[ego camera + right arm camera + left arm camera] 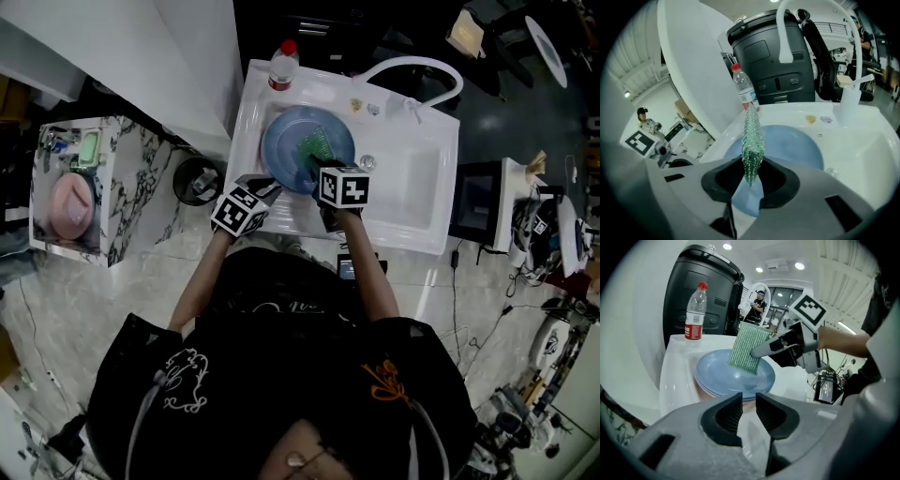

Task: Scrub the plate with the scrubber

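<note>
Right hand-held gripper (751, 173) pinches the green scrubber (752, 136) over the blue plate (286, 150), water bottle (695, 310) behind. Left hand-held gripper (748, 408) is barely apart and empty; its view catches the scrubber's flat face.

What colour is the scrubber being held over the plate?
The scrubber is green with a bumpy mesh pattern; the left gripper view shows it best.

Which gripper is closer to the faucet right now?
Right. The right gripper, holding the scrubber, is over the plate, toward the faucet. The left gripper sits at the plate's near left rim, farther away.
</note>
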The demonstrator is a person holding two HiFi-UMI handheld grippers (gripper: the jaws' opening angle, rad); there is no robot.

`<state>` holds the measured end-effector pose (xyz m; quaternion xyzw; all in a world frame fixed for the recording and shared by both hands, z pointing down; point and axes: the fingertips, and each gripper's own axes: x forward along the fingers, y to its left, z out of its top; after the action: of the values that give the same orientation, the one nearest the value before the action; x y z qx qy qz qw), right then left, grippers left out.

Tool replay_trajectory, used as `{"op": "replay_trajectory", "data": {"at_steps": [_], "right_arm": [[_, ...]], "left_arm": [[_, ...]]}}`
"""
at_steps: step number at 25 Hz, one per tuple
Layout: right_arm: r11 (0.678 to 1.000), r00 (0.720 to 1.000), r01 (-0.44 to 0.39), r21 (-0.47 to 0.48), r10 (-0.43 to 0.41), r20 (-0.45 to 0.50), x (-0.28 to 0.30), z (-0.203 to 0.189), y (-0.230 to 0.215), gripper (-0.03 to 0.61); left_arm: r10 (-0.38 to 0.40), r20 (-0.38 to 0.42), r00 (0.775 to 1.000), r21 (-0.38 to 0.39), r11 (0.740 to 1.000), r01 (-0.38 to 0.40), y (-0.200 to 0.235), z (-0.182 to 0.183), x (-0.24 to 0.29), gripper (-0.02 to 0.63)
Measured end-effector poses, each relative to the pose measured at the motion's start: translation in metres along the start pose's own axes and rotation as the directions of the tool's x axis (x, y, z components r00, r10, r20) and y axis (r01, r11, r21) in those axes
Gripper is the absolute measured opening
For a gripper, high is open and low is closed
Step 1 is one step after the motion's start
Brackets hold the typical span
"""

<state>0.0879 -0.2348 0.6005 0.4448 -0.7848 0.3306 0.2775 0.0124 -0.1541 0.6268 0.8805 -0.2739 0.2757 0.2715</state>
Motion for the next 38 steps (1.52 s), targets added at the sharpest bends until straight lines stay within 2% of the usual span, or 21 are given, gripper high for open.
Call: {"op": "replay_trajectory", "data": {"at_steps": [2, 5, 12, 18, 25, 38], "right_arm": [[0.998, 0.998, -0.068, -0.006, 0.068, -0.016, 0.003, -0.006, 0.025, 0.092], [0.992, 0.991, -0.125, -0.031, 0.123, -0.055, 0.009, -0.016, 0.048, 0.092], [0.985, 0.982, -0.145, -0.092, 0.132, -0.136, 0.02, -0.031, 0.056, 0.092], [0.983, 0.983, -0.084, -0.161, 0.055, -0.174, 0.015, -0.039, 0.037, 0.092], [0.989, 0.985, 0.01, -0.146, -0.034, -0.168, 0.005, -0.038, -0.006, 0.092], [0.962, 0.971, 0.155, -0.227, -0.191, -0.146, 0.003, -0.004, -0.092, 0.092]], "left_arm": [[0.021, 0.011, 1.0, -0.009, 1.0, -0.021, 0.006, 0.001, -0.007, 0.083], [0.044, 0.03, 0.999, -0.034, 0.998, -0.043, 0.012, 0.002, -0.014, 0.083], [0.052, 0.036, 0.998, -0.049, 0.998, -0.05, 0.016, -0.001, -0.017, 0.083], [0.052, 0.041, 0.998, -0.05, 0.998, -0.05, 0.017, 0.0, -0.018, 0.083], [0.053, 0.045, 0.998, -0.055, 0.997, -0.051, 0.02, 0.0, -0.018, 0.083], [0.072, 0.05, 0.996, -0.059, 0.996, -0.069, 0.013, -0.002, -0.028, 0.083]]}}
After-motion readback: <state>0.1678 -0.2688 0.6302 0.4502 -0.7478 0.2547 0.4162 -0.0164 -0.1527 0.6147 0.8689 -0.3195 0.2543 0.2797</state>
